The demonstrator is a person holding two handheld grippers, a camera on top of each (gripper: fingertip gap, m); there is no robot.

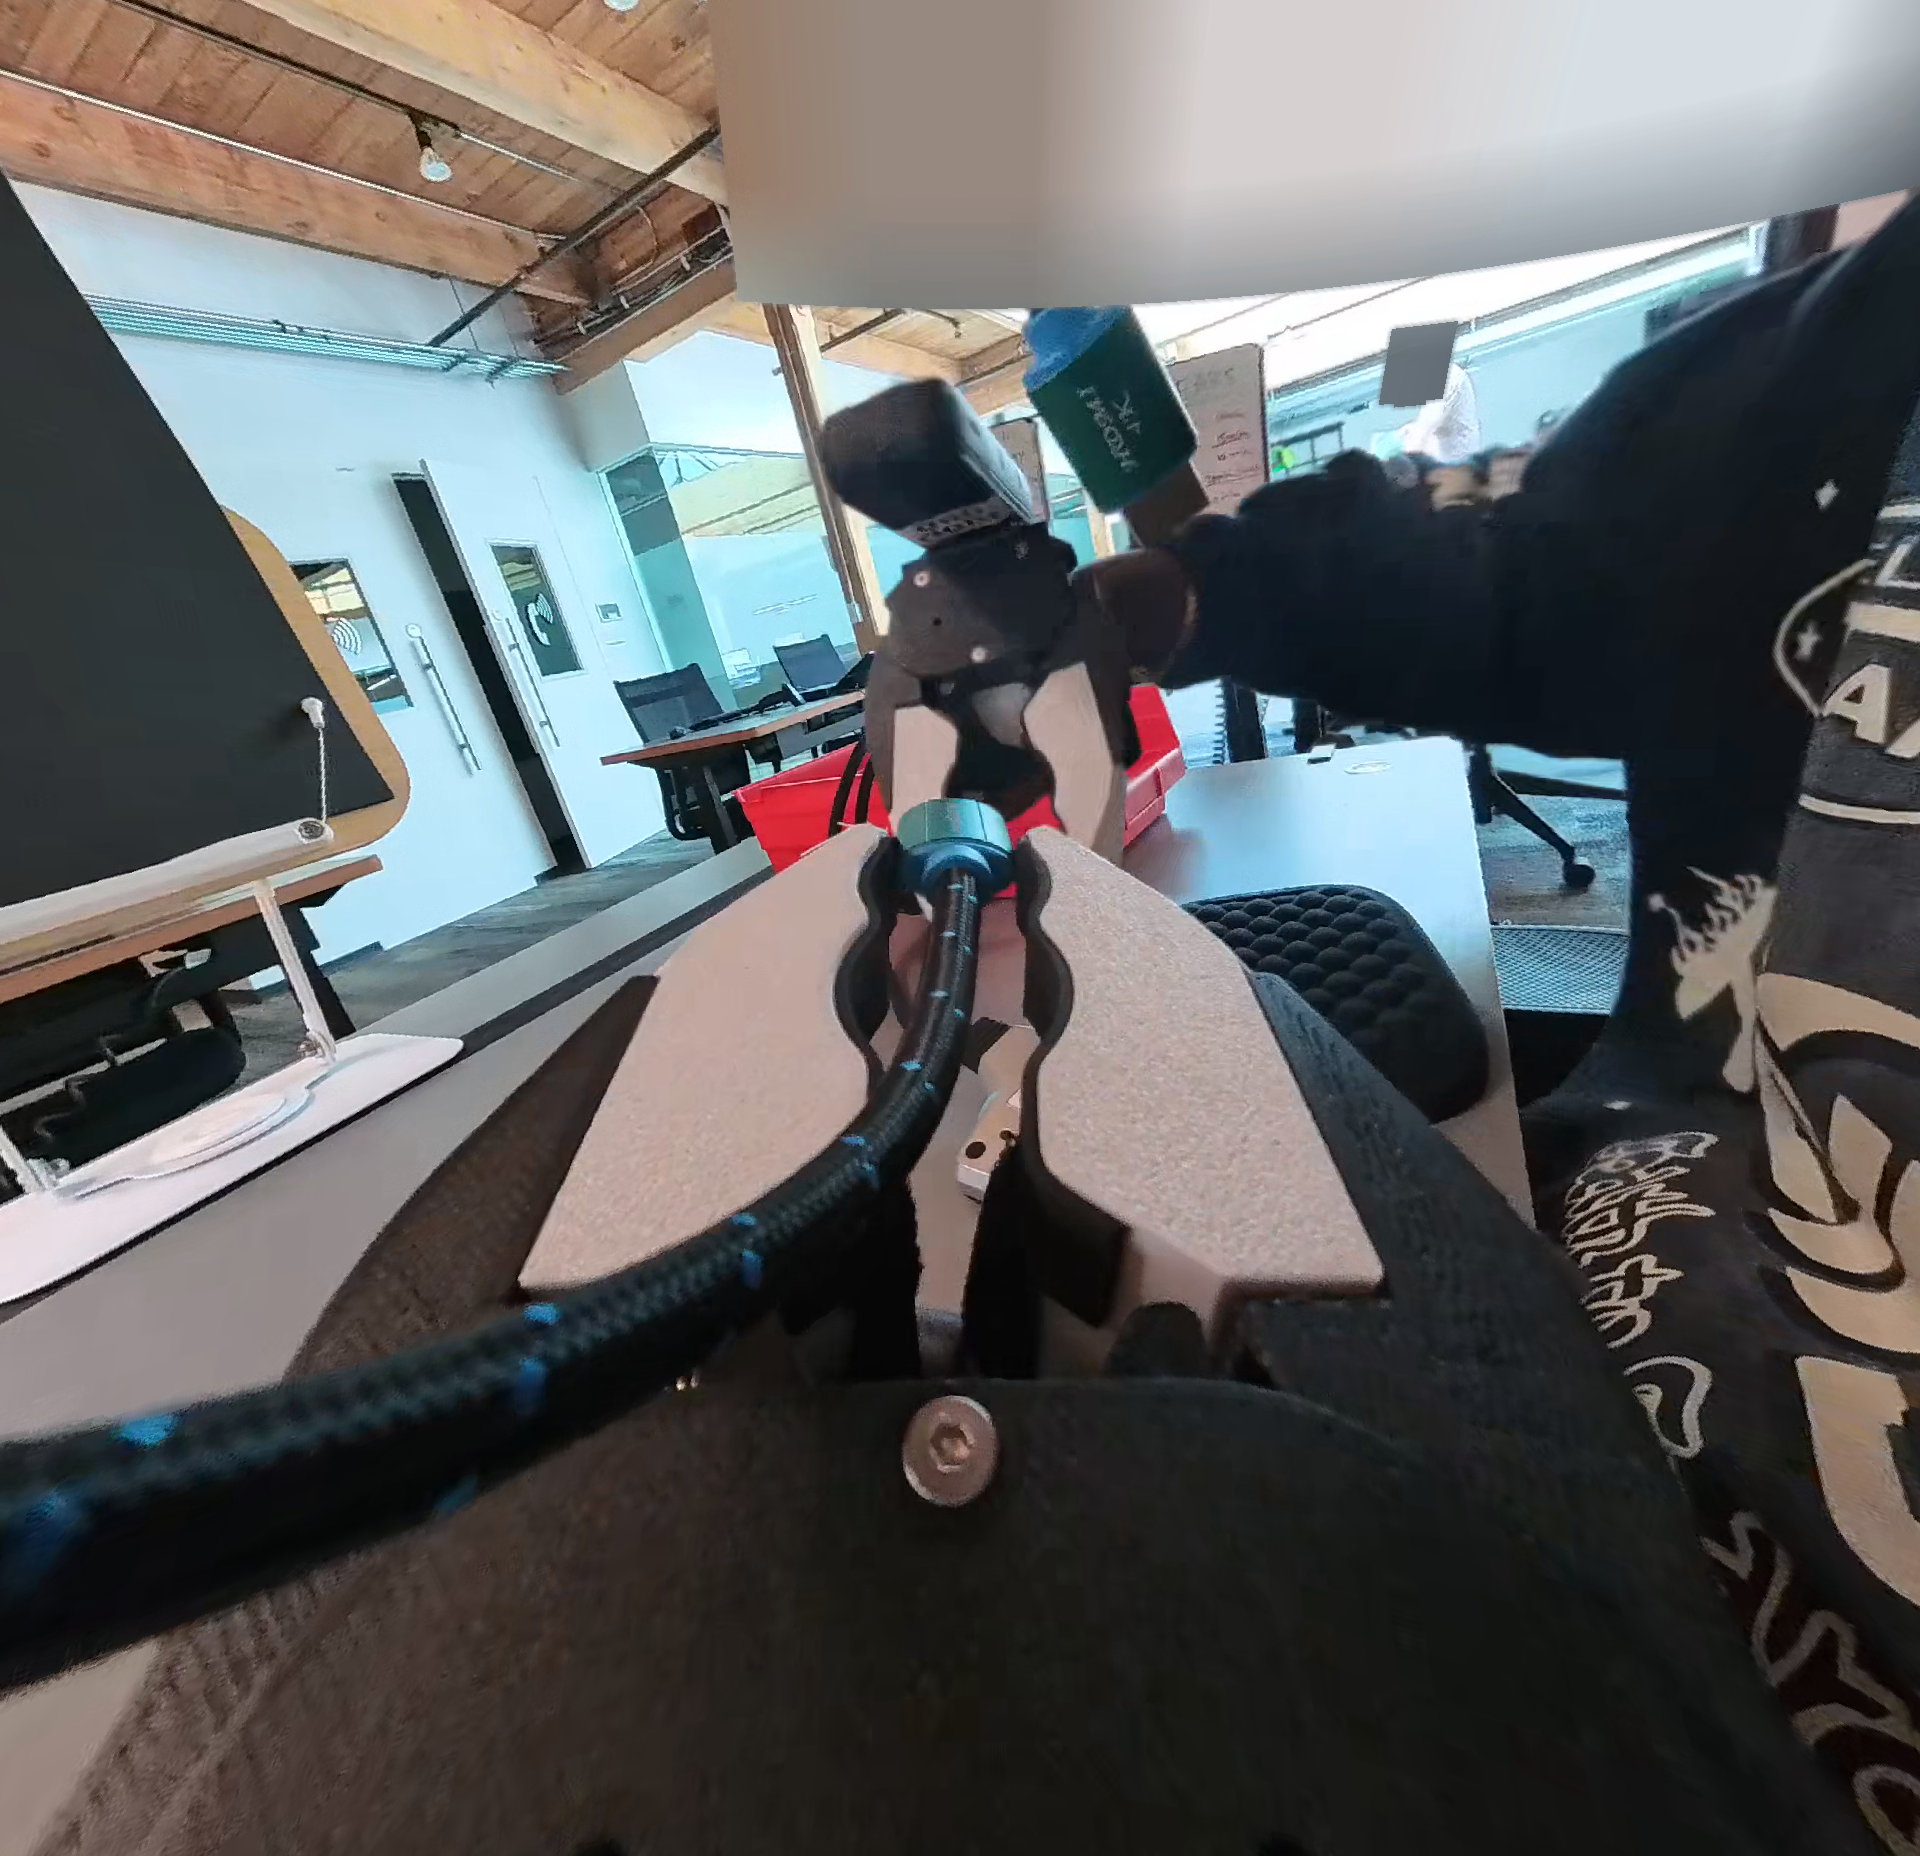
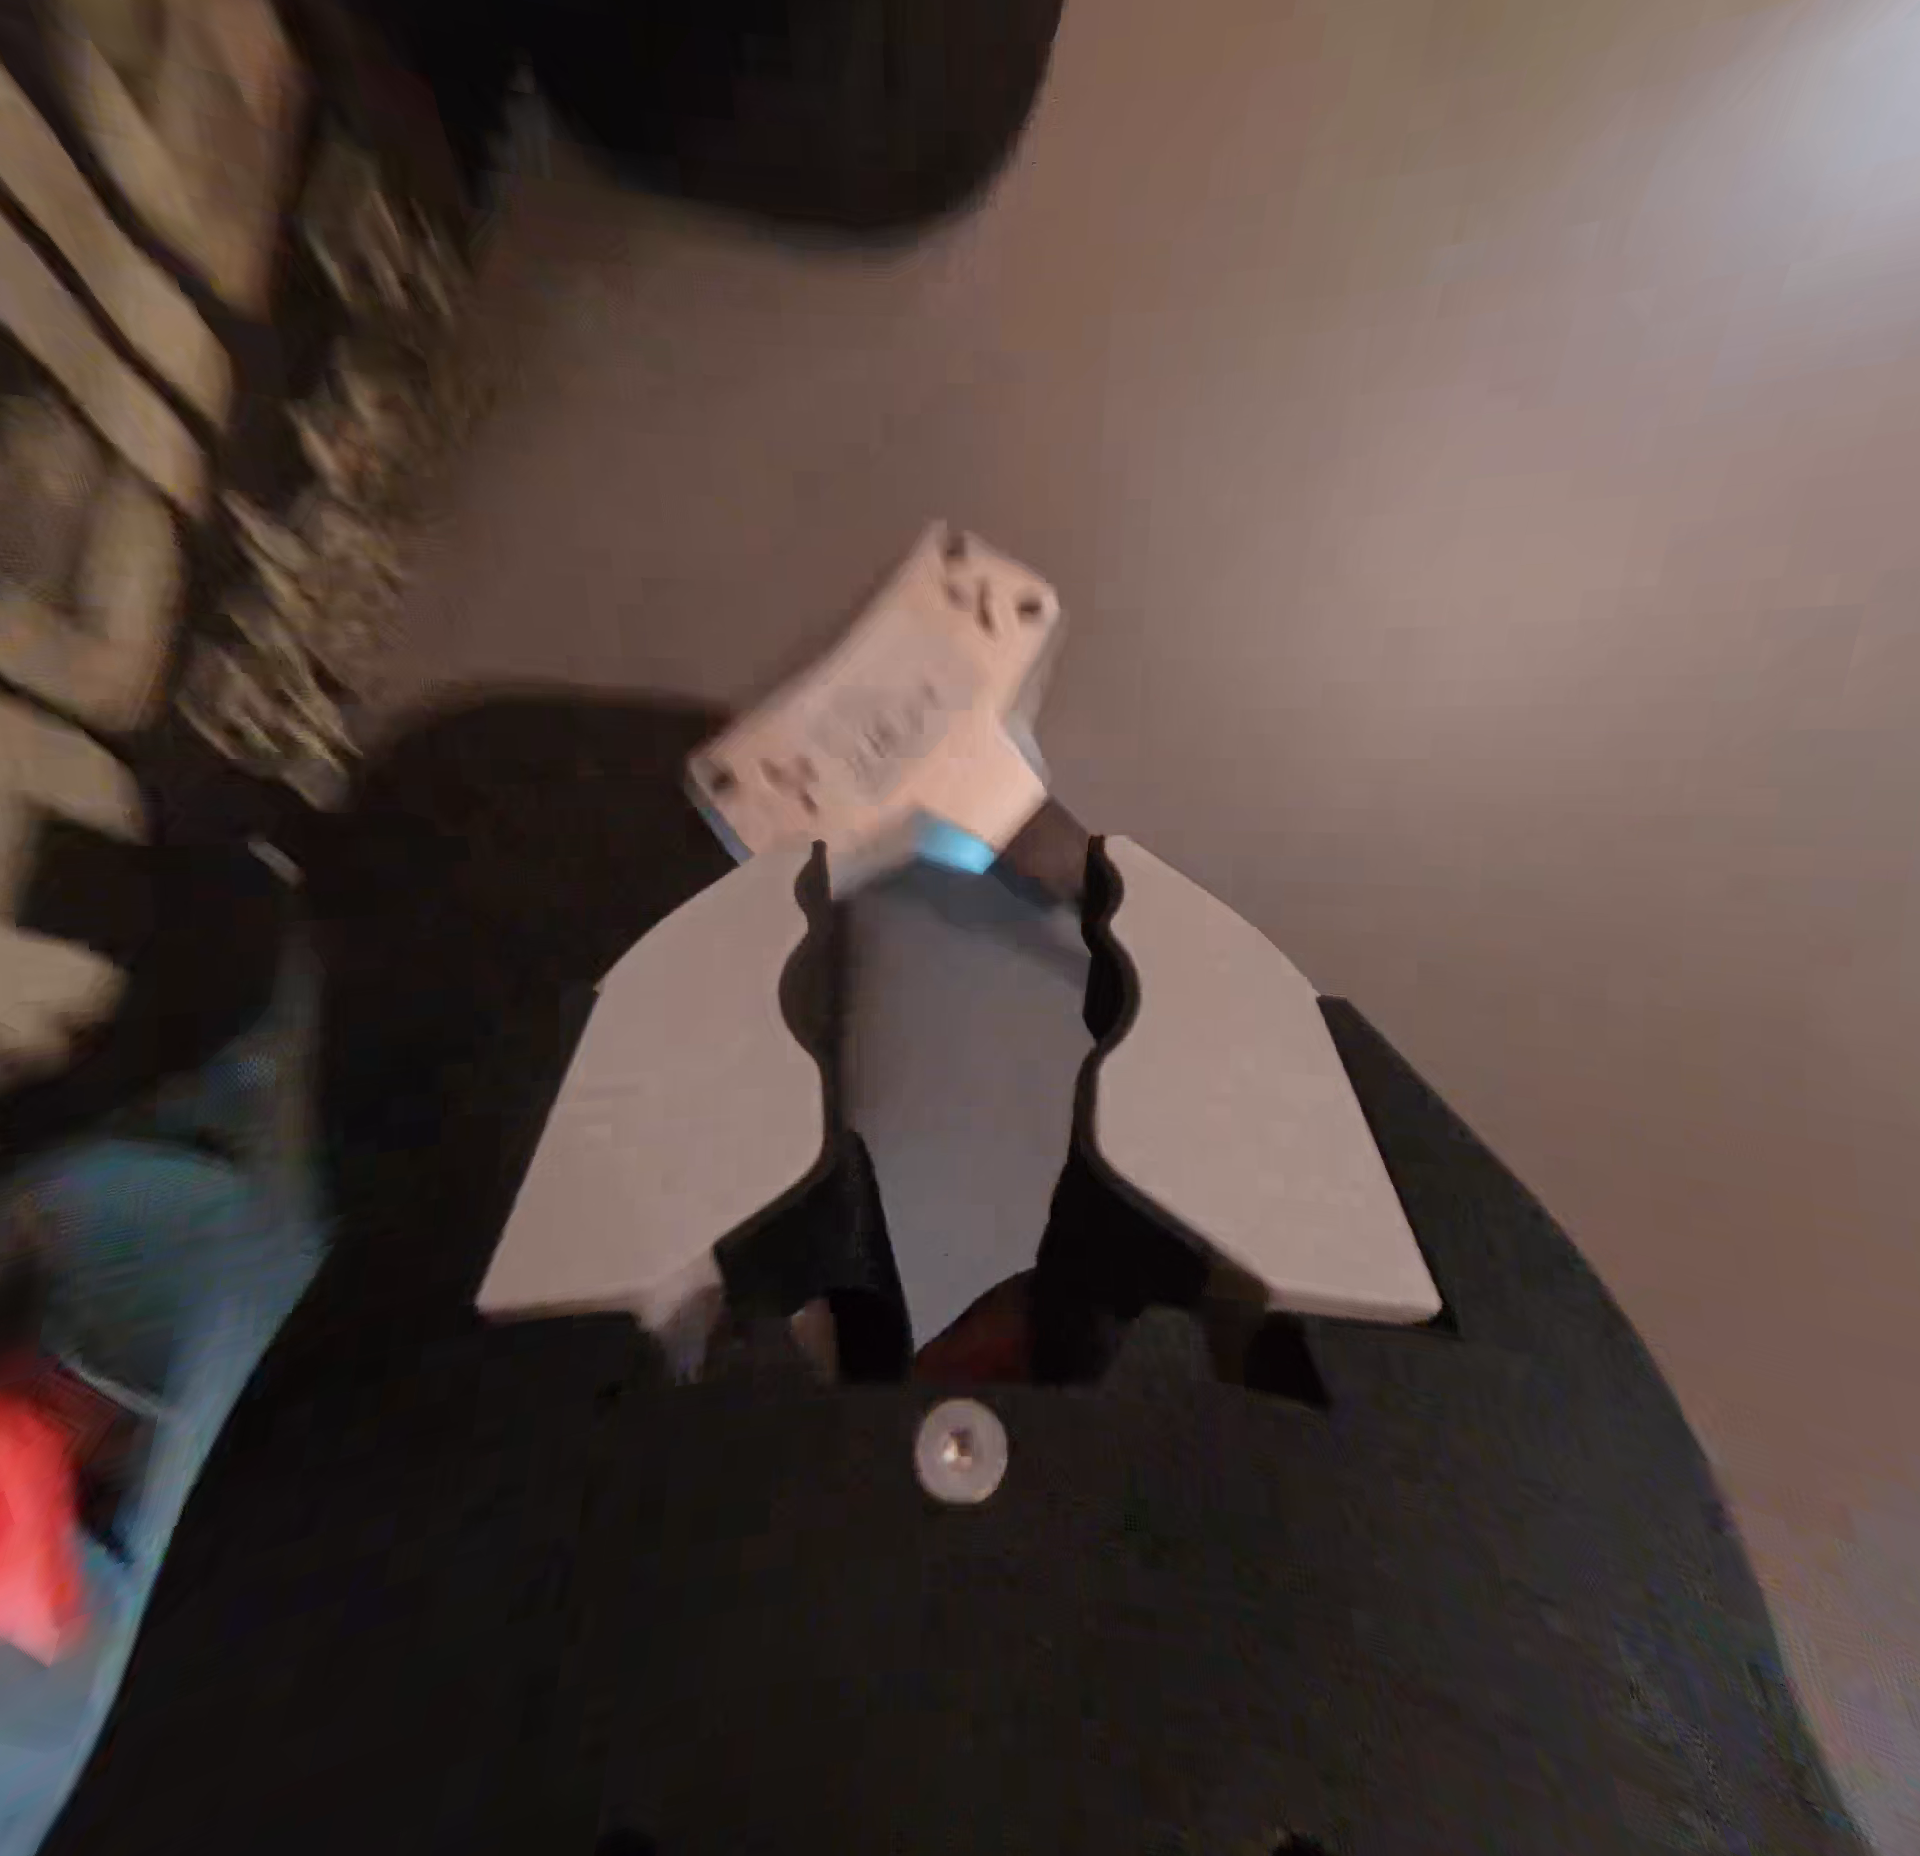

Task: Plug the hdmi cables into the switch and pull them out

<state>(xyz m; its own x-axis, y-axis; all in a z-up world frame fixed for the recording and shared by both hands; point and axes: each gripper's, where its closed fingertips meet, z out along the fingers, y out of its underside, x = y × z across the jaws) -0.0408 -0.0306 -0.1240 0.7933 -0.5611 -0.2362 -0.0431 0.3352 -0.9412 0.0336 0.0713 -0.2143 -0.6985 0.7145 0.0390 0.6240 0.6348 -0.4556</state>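
My left gripper (image 1: 951, 861) is shut on the teal-blue plug (image 1: 951, 832) of a black braided HDMI cable (image 1: 831, 1183), which runs back over the left finger towards the lower left. My right gripper (image 1: 1008, 819) hangs just beyond it, pointing down, with its fingers apart. In the blurred right wrist view the right gripper (image 2: 958, 859) is open. The white switch (image 2: 883, 694) lies tilted just past its tips, with a blue plug end (image 2: 954, 850) at its near corner. A silver corner of the switch shows low between my left fingers (image 1: 987, 1146).
A grey table (image 1: 1351, 830) carries a red bin (image 1: 810, 809) behind the grippers. A black mesh chair back (image 1: 1351, 975) is at the right. A person's black sleeve (image 1: 1507, 601) and patterned clothing (image 1: 1818, 1079) fill the right side. A black board on a white stand (image 1: 156, 611) is at the left.
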